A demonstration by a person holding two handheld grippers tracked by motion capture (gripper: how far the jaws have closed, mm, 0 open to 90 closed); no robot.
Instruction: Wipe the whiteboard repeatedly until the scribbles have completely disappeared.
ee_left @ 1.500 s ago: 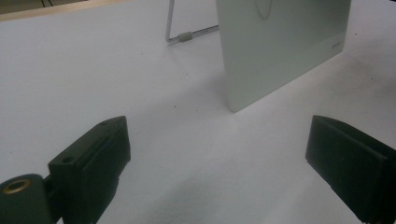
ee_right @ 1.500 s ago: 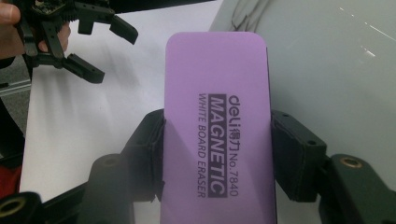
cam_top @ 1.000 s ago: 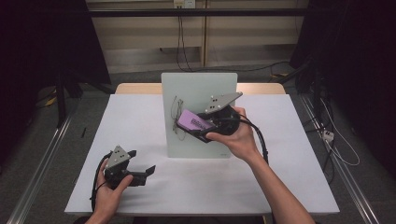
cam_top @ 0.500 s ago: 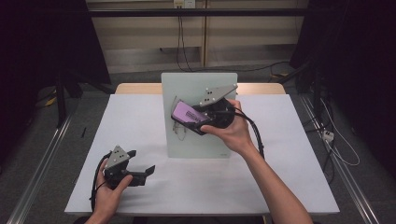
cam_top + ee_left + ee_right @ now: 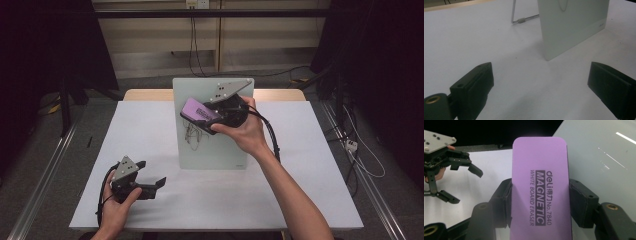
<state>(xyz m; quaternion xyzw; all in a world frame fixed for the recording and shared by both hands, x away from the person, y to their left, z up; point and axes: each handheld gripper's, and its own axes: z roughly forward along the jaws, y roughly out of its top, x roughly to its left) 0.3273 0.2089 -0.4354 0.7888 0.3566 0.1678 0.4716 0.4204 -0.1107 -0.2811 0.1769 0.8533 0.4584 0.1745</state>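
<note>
A small whiteboard (image 5: 215, 145) stands upright in the middle of the table, with dark scribbles (image 5: 192, 133) on its left half. My right gripper (image 5: 199, 116) is shut on a purple magnetic whiteboard eraser (image 5: 200, 110) and holds it against the board's upper left part. In the right gripper view the eraser (image 5: 540, 195) sits clamped between both pads (image 5: 580, 202), beside the board (image 5: 599, 157). My left gripper (image 5: 151, 172) rests open near the table's front left, with nothing between its jaws. In the left gripper view the left gripper (image 5: 540, 68) faces the board's lower edge (image 5: 574, 25).
The white table (image 5: 310, 165) has free surface all round the board. A wire stand (image 5: 524, 18) props the board from behind. Cables trail from both grippers. Dark floor and metal rails (image 5: 45, 170) flank the table.
My right gripper has carried the eraser upward across the board, from its middle toward the upper left. The left gripper has stayed in place.
</note>
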